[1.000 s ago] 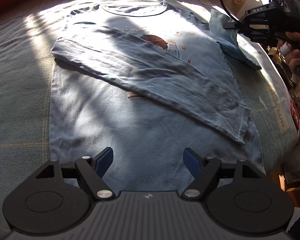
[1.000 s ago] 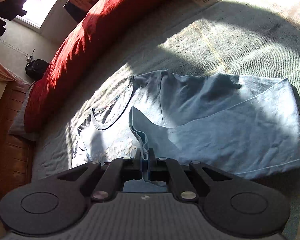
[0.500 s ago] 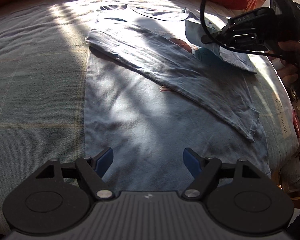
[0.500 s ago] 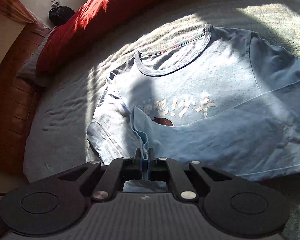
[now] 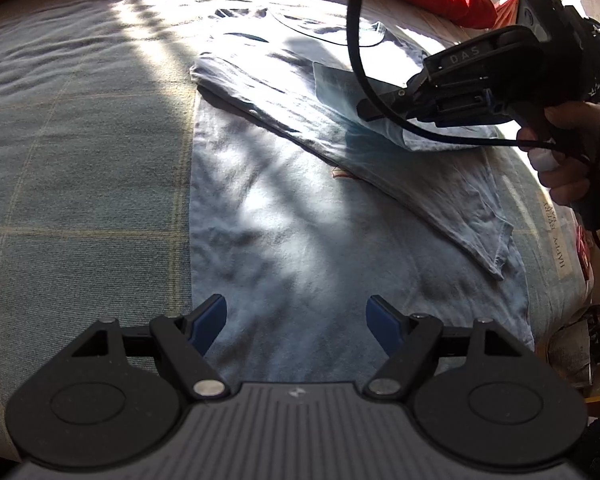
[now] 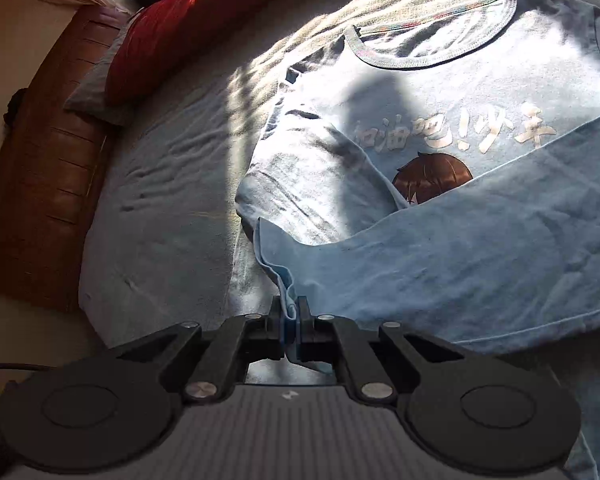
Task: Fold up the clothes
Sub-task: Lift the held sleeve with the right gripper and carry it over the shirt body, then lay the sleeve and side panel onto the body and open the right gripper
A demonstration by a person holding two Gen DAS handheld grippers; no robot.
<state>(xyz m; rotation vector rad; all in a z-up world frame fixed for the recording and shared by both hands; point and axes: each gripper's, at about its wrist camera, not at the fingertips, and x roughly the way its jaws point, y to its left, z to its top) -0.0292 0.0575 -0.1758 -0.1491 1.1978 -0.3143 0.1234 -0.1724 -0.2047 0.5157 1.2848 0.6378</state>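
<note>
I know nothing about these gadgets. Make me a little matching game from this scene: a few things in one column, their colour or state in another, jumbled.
Things:
1. left gripper
2. right gripper
3. pillow
4. T-shirt

States:
a. red
b. light blue, with a cartoon print
c. jaws wide apart, holding nothing
d. jaws shut on a sleeve

Pairs: 1-c, 2-d, 3-a, 4-b

Camera setup: two wrist fisheyes over the bed [image 5: 80, 152].
Your left view looks from the shirt's hem end up along the blue shirt [image 5: 300, 240] toward the collar. Your right view sits close above its sleeve, facing the red pillow [image 6: 204, 20]. Both share the shirt's chest.
</note>
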